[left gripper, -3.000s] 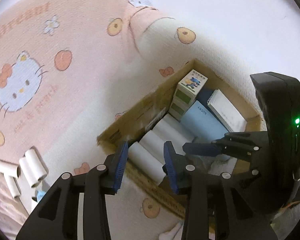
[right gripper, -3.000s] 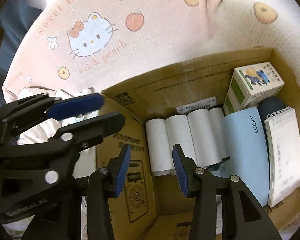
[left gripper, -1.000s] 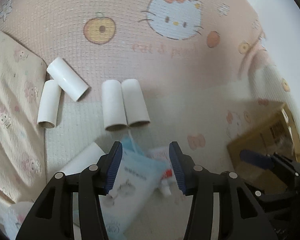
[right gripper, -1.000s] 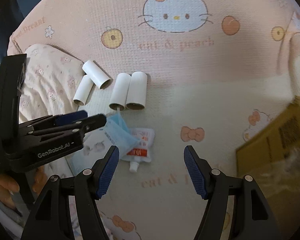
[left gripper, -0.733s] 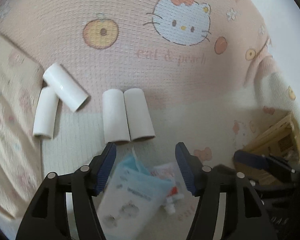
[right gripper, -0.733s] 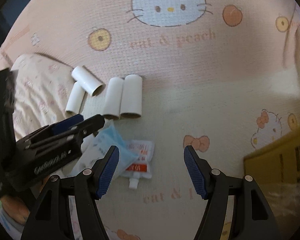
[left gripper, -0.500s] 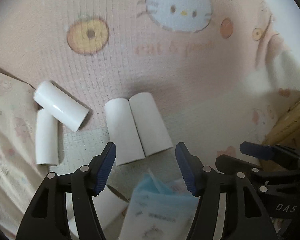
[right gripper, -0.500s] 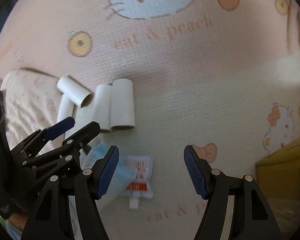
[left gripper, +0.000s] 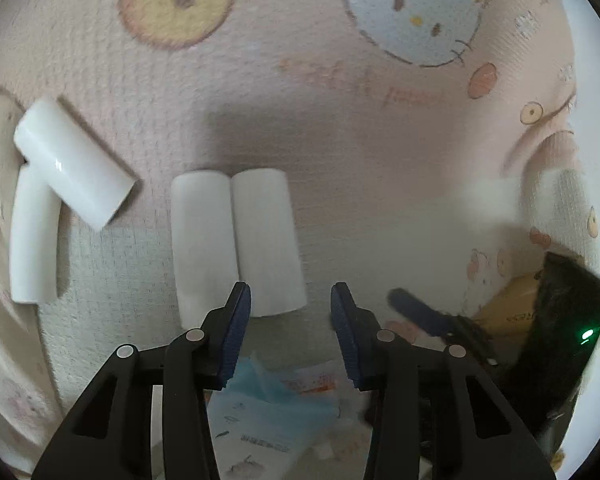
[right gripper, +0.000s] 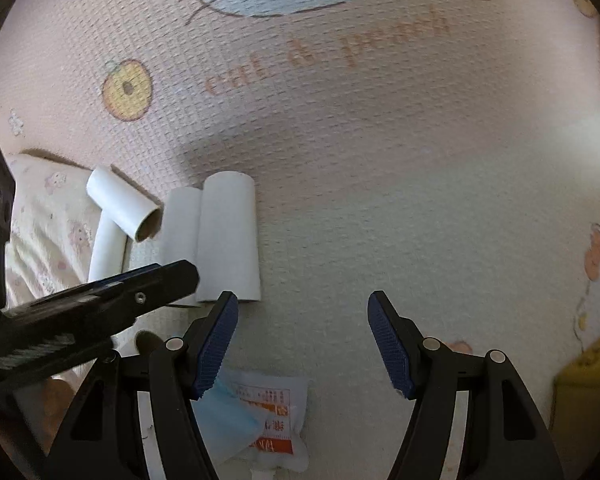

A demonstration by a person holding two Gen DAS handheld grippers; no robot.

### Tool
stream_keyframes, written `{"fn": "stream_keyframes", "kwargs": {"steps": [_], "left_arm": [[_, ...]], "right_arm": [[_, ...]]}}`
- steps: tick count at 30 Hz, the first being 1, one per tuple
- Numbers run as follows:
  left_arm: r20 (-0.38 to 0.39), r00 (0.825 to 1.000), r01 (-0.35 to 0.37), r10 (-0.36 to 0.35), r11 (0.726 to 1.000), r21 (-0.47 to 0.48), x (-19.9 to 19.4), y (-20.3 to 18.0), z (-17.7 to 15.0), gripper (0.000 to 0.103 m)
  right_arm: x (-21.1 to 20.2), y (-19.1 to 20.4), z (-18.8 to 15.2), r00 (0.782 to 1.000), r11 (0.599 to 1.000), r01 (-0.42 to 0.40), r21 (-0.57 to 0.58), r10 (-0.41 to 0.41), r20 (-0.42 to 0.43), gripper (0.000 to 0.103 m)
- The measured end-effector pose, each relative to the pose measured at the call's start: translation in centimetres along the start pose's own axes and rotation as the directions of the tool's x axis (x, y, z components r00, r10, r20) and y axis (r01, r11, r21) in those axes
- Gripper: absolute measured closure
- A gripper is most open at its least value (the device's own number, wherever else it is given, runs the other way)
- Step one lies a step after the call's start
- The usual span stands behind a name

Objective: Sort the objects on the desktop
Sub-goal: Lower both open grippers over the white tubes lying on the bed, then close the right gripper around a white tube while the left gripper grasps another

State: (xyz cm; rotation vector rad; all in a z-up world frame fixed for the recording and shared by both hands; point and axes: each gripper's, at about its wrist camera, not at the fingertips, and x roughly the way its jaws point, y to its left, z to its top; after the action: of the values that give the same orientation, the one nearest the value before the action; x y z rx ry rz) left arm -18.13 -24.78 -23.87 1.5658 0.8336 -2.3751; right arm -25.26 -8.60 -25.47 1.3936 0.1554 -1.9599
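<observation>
Pink and cream cartoon-cat blanket (left gripper: 340, 120) covers the whole work surface, soft and lightly rumpled. Near its middle lie two white paper rolls side by side and touching: the left roll (left gripper: 202, 248) and the right roll (left gripper: 268, 240), with long axes running roughly twelve to six o'clock in the left wrist view and open ends facing the camera. At nine o'clock from them lie two more white tubes, a slanted one (left gripper: 74, 168) resting against an upright one (left gripper: 34, 240). Close under the camera sit a pale blue plastic packet (left gripper: 260, 412) and a white sachet with orange print (right gripper: 276, 424). The step in hand looks like an approach to the next roll for sorting. The left gripper (left gripper: 290, 328) hangs just short of the right roll's near end; its jaws have just been closing, with nothing between them. The right gripper (right gripper: 302, 340), at three o'clock of the rolls, is spread wide and empty. Next, the left jaws need to straddle the right roll across its width, without dragging its touching neighbour.
</observation>
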Motion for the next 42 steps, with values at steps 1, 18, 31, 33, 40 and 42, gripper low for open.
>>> {"fn": "stream_keyframes", "kwargs": {"steps": [1, 18, 31, 33, 40, 42], "left_arm": [[0.011, 1.000, -0.016, 0.016, 1.000, 0.010, -0.2, -0.5, 0.4, 0.058], [-0.216, 0.976, -0.048, -0.005, 0.969, -0.243, 4.4, 0.3, 3.7, 0.058], [-0.244, 0.965, -0.158, 0.097, 0.957, -0.244, 5.6, 1.0, 2.3, 0.059], [-0.241, 0.966, -0.151, 0.089, 0.956, -0.250, 5.7, 1.2, 2.1, 0.059], [-0.234, 0.970, -0.132, 0.070, 0.956, -0.261, 5.3, 0.6, 1.5, 0.059], [-0.221, 0.973, -0.127, 0.070, 0.958, -0.256, 4.6, -0.1, 1.2, 0.060]], "right_arm": [[0.2, 0.2, 0.0, 1.000, 1.000, -0.008, -0.005, 0.008, 0.001, 0.038], [2.6, 2.1, 0.8, 0.991, 0.990, -0.131, -0.045, 0.132, 0.018, 0.038], [5.4, 2.1, 1.3, 0.961, 0.961, -0.276, 0.021, 0.277, -0.024, 0.047], [5.7, 2.1, 1.2, 0.956, 0.956, -0.291, 0.021, 0.292, -0.033, 0.059], [5.4, 2.0, 1.3, 0.956, 0.956, -0.291, 0.022, 0.292, -0.035, 0.061], [4.8, 2.1, 1.4, 0.956, 0.957, -0.289, 0.025, 0.290, -0.039, 0.062]]}}
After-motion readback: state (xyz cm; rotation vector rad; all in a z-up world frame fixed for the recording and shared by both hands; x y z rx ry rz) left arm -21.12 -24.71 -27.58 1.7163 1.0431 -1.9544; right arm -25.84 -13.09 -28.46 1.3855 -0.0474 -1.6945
